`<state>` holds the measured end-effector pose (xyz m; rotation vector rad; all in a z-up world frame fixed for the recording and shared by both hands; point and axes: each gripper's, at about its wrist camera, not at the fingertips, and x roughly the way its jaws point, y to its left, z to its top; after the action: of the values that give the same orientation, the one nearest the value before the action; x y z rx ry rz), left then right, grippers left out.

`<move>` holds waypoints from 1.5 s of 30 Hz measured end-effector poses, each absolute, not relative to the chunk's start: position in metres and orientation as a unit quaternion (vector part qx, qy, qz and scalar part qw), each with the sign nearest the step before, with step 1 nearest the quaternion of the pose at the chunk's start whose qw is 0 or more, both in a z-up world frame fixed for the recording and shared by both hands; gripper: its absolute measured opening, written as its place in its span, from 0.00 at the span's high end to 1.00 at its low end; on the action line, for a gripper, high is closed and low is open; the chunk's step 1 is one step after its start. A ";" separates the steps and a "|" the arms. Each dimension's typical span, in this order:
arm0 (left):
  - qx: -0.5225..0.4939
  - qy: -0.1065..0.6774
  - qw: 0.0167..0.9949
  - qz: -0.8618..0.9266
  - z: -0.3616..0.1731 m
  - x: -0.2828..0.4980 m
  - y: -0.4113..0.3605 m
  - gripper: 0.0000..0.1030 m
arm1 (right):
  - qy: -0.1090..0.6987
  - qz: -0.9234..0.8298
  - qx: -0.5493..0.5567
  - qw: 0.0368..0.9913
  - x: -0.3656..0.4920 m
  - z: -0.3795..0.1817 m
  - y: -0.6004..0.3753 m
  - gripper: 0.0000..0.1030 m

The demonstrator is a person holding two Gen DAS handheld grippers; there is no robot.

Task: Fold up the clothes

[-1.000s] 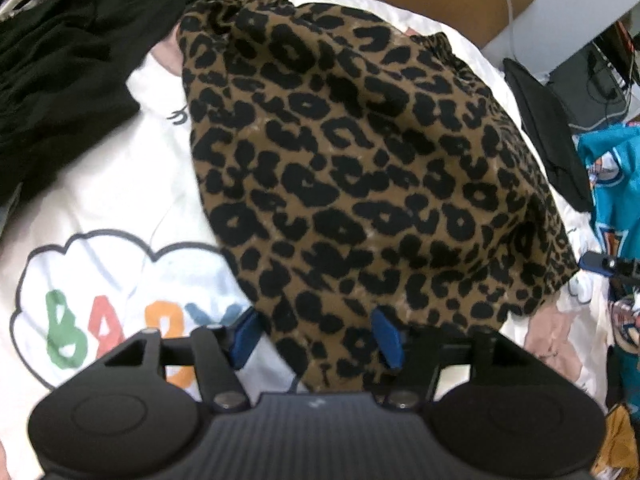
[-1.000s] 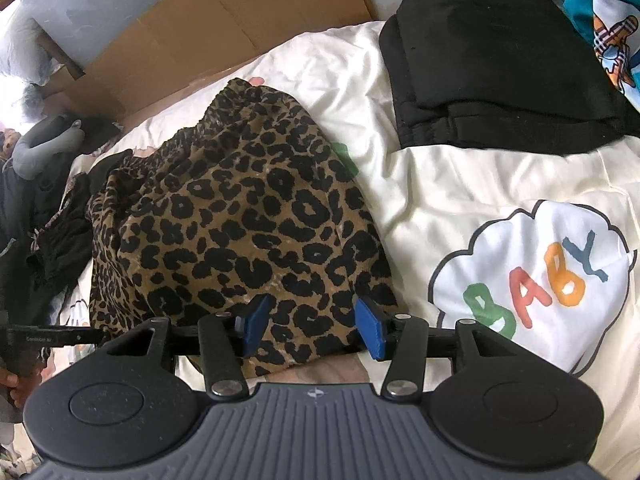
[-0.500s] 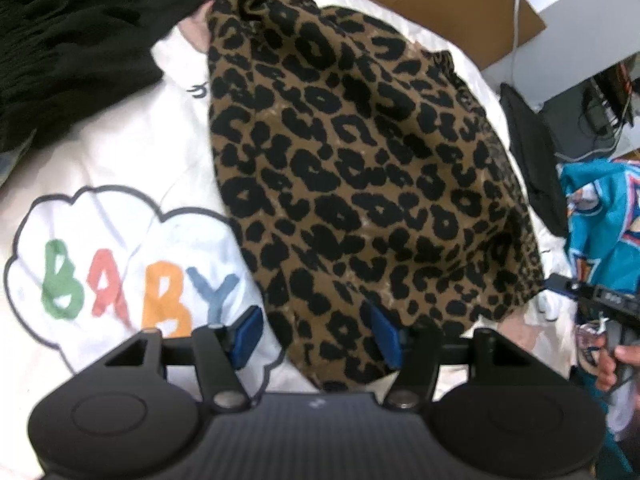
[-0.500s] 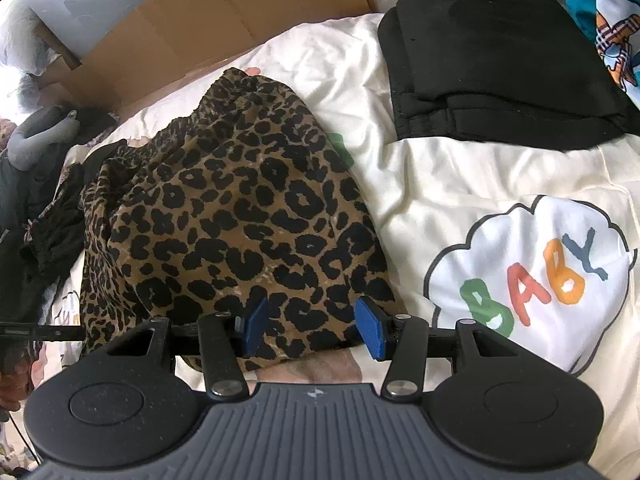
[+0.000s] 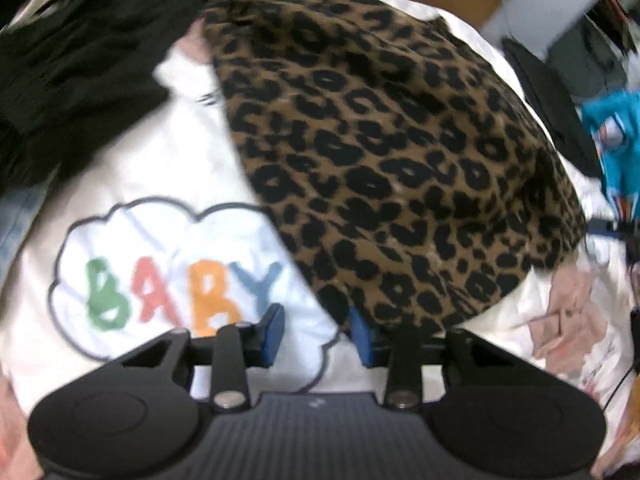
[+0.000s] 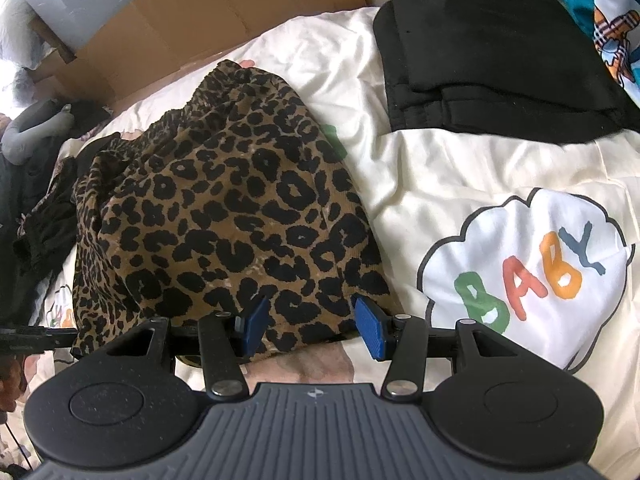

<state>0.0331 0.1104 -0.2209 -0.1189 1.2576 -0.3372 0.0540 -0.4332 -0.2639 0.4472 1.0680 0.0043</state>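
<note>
The left claw (image 5: 316, 334) hangs with its blue pads spread apart and empty, at the near corner of the leopard-print garment (image 5: 392, 168), which lies spread flat on the bed's cream cover (image 5: 168, 160). The right claw (image 6: 316, 328) is likewise spread and empty over the garment's (image 6: 224, 216) near hem. Left of the garment sits dark crumpled clothing (image 6: 44, 216); right of it a "BABY" cloud print (image 6: 528, 276), folded black clothes (image 6: 492, 52) and a teal garment (image 6: 608, 20). Cardboard (image 6: 192, 12) leans behind the bed.
</note>
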 end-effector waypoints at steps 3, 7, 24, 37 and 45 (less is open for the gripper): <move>-0.042 0.583 0.795 -0.162 -0.224 0.037 0.097 0.57 | 0.506 0.003 0.210 0.837 0.054 -0.264 -0.433 0.46; -0.051 0.579 0.797 -0.163 -0.225 0.040 0.090 0.45 | 0.508 0.003 0.209 0.836 0.054 -0.266 -0.433 0.46; -0.211 0.563 0.781 -0.171 -0.200 0.022 0.152 0.98 | 0.506 -0.007 0.208 0.837 0.054 -0.270 -0.441 0.46; -0.192 0.549 0.804 -0.126 -0.162 0.023 0.197 0.98 | 0.500 -0.002 0.196 0.844 0.052 -0.263 -0.438 0.46; -0.192 0.563 0.799 -0.086 -0.191 0.037 0.212 0.90 | 0.494 -0.005 0.199 0.847 0.054 -0.271 -0.443 0.45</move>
<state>0.0374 0.2124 -0.1907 -0.4115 1.2089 -0.1843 0.0536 -0.4428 -0.2714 0.4191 1.0410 -0.0108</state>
